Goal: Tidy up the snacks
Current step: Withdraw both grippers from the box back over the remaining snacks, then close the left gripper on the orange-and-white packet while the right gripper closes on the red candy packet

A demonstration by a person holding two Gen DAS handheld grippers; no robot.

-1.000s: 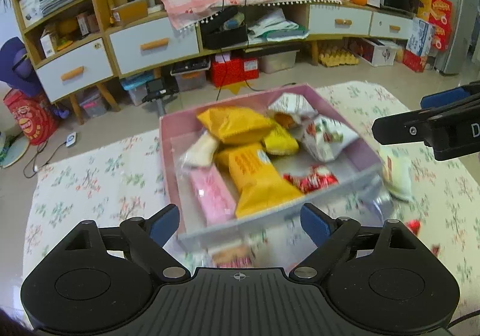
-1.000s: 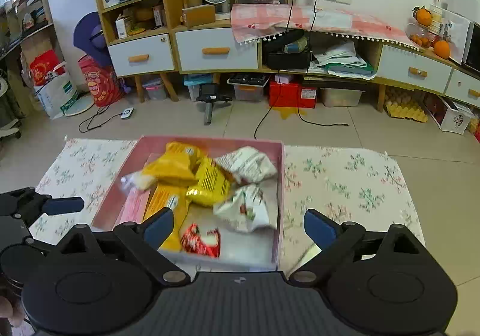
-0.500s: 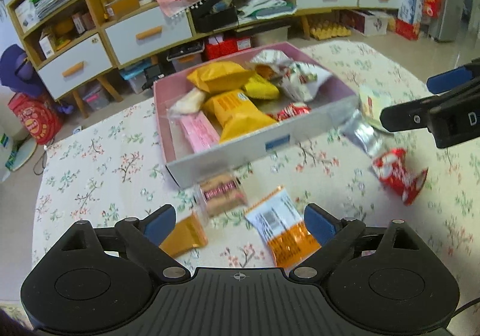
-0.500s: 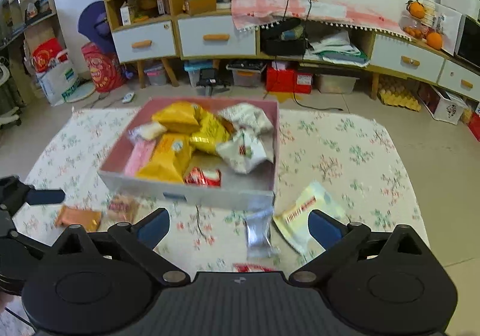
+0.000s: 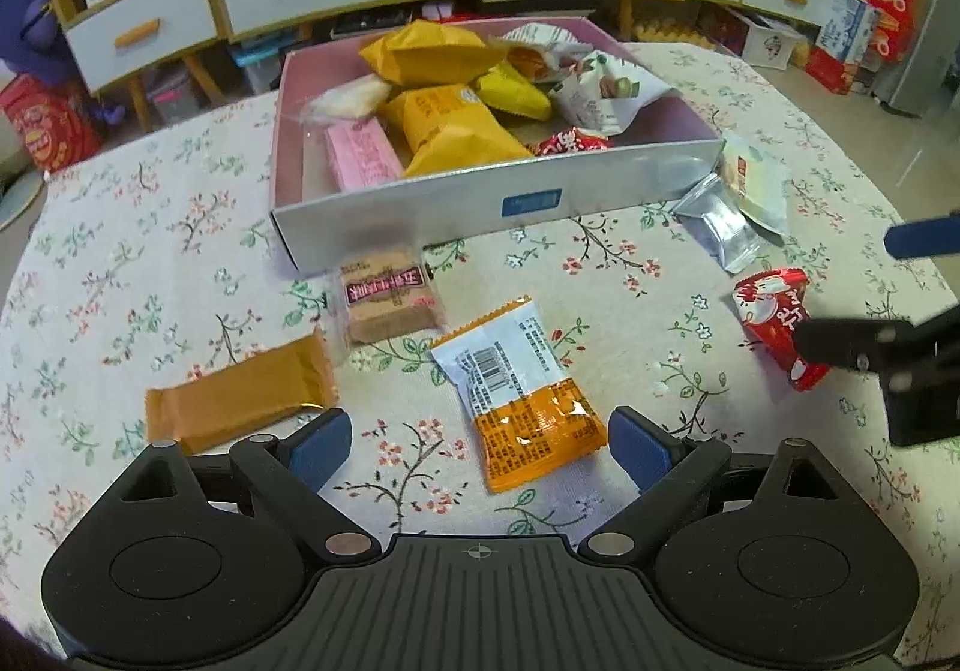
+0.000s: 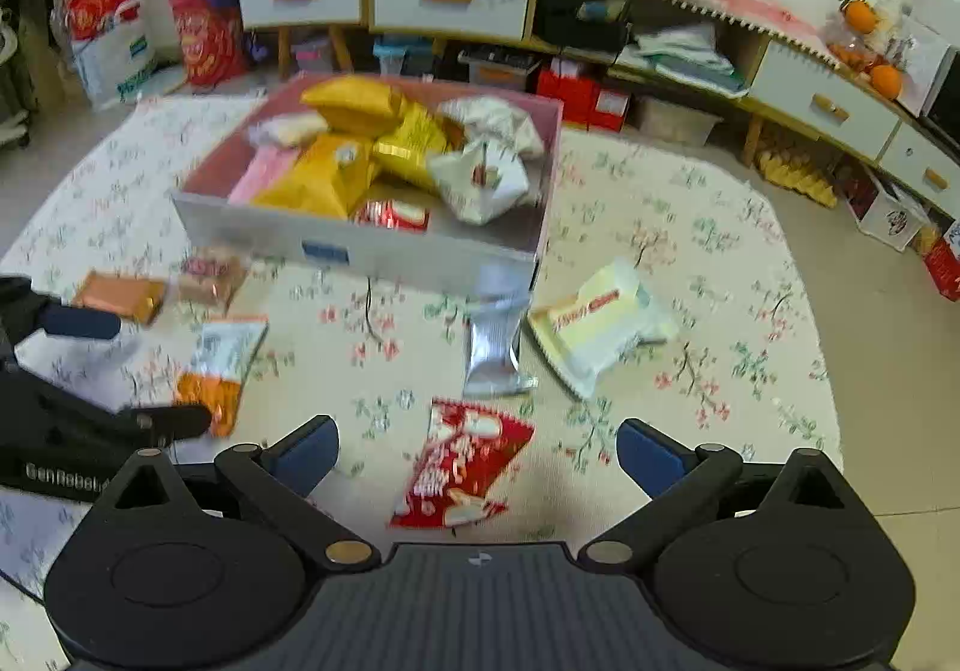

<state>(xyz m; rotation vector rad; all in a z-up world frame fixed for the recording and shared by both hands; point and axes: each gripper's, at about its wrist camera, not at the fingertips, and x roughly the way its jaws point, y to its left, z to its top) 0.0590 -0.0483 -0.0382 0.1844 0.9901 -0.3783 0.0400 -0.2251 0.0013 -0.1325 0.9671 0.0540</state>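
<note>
Orange foil marks the far left of the loose snacks: a flat orange bar (image 5: pixel 240 401) lies on the floral tablecloth (image 5: pixel 120 227), its long axis running left to right with a slight upward slant, just ahead of the left gripper's near-left finger. Next to the right sits a brown biscuit pack (image 5: pixel 389 294), touching the front wall of the pink box (image 5: pixel 492 206), which already holds yellow, pink and white packets. Further right lies an orange-and-white packet (image 5: pixel 521 394), its long axis pointing away from the camera and a little leftward; it sits between the spread fingers of the left gripper (image 5: pixel 480 440), which is wide apart and holds nothing. Judging from this, the left hand is the nearer one for this packet, and the jaws already straddle its narrow width.

Beyond it come a silver pouch (image 6: pixel 495 350) just before the box's front corner, a pale yellow packet (image 6: pixel 600 326) beside that, and nearest, a red packet (image 6: pixel 465 467). That red one lies between the open, empty fingers of the right gripper (image 6: pixel 477 449), its long axis roughly in line with the gripper's pointing direction, so the right hand seems best placed for it.
</note>
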